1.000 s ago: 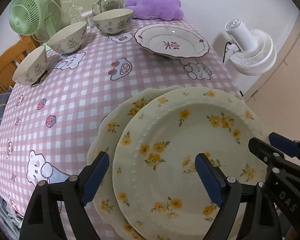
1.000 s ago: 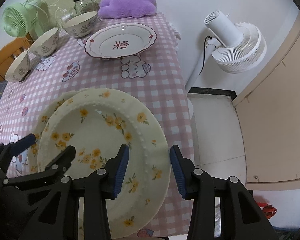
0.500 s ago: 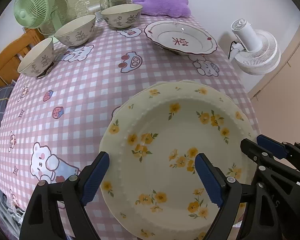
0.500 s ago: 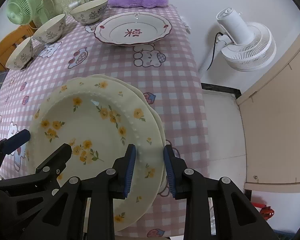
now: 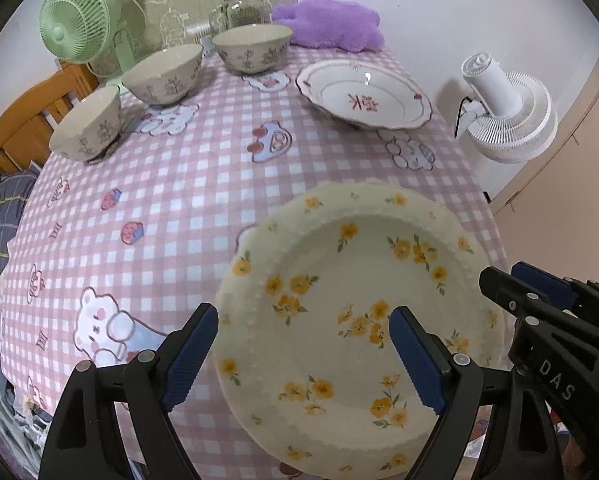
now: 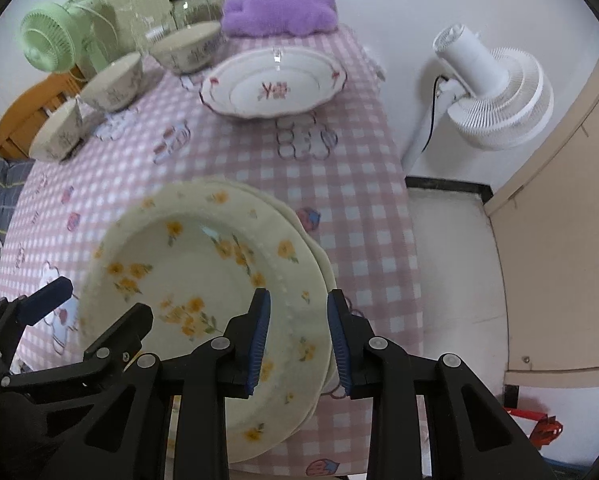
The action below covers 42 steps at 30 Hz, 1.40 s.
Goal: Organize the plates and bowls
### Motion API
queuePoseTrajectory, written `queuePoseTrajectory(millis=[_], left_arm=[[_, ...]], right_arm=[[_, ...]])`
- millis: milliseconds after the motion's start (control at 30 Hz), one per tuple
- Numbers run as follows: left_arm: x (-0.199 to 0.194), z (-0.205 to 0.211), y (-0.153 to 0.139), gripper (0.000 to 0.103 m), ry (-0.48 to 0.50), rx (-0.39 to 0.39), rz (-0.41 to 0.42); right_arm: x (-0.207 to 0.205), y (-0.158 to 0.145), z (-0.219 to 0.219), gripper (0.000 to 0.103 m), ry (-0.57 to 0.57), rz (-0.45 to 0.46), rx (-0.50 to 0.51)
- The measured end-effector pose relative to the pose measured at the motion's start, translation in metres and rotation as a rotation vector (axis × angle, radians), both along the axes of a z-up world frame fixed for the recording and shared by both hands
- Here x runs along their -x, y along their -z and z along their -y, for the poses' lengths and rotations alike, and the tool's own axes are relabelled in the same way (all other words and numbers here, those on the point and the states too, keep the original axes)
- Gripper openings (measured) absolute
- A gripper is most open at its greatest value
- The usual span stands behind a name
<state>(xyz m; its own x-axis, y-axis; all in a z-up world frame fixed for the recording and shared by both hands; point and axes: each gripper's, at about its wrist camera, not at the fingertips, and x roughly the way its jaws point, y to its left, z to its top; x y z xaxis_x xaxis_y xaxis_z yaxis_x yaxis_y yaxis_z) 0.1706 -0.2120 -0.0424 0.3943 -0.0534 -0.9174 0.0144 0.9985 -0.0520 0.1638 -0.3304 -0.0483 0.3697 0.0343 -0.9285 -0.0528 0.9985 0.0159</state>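
Left wrist view: left gripper (image 5: 303,344) fingers spread wide above the yellow-flowered plate (image 5: 351,320) at the near edge of the checked surface (image 5: 203,200), gripping nothing; three bowls (image 5: 163,74) and a red-trimmed plate (image 5: 363,96) stand far back.
Right wrist view: right gripper (image 6: 297,334) fingers narrow and opening, straddling the plate's rim without pressing; a second plate (image 6: 323,264) shows beneath.
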Motion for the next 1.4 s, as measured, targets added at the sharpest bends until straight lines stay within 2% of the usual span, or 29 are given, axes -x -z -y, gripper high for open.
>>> queuePoseTrajectory(millis=[67,133,367,533,600,700,867,1000,1233,1400], left_arm=[[-0.001,-0.006,-0.008,0.089,0.006,0.005,0.021],[-0.001,-0.014,-0.017,0.089,0.017,0.008,0.042],[-0.008,-0.044,-0.046,0.099,0.036,0.011,0.103],[-0.019,-0.053,-0.066,0.1,0.045,-0.053,0.16],[-0.023,-0.055,-0.073,0.1,0.05,-0.045,0.176],[-0.032,-0.054,-0.082,0.101,0.05,-0.015,0.197],[-0.06,-0.042,-0.088,0.101,0.036,-0.04,0.236],[-0.083,-0.035,-0.088,0.1,0.016,-0.027,0.245],[-0.131,-0.016,-0.075,0.1,-0.02,-0.013,0.244],[-0.164,-0.001,-0.057,0.096,-0.063,-0.03,0.246]], right_arm=[[0.001,-0.008,-0.003,0.038,0.01,0.019,-0.01],[0.002,-0.017,-0.007,0.045,0.025,0.04,-0.013],[0.004,-0.054,-0.025,0.062,0.08,0.126,-0.013],[-0.003,-0.074,-0.035,0.069,0.121,0.198,-0.024],[-0.009,-0.081,-0.038,0.076,0.142,0.221,-0.033],[-0.02,-0.088,-0.045,0.077,0.124,0.246,-0.03],[-0.049,-0.096,-0.044,0.078,0.092,0.275,-0.028],[-0.075,-0.097,-0.034,0.078,0.086,0.279,-0.035],[-0.124,-0.089,-0.011,0.078,0.07,0.294,-0.06],[-0.163,-0.074,0.004,0.078,0.047,0.297,-0.048]])
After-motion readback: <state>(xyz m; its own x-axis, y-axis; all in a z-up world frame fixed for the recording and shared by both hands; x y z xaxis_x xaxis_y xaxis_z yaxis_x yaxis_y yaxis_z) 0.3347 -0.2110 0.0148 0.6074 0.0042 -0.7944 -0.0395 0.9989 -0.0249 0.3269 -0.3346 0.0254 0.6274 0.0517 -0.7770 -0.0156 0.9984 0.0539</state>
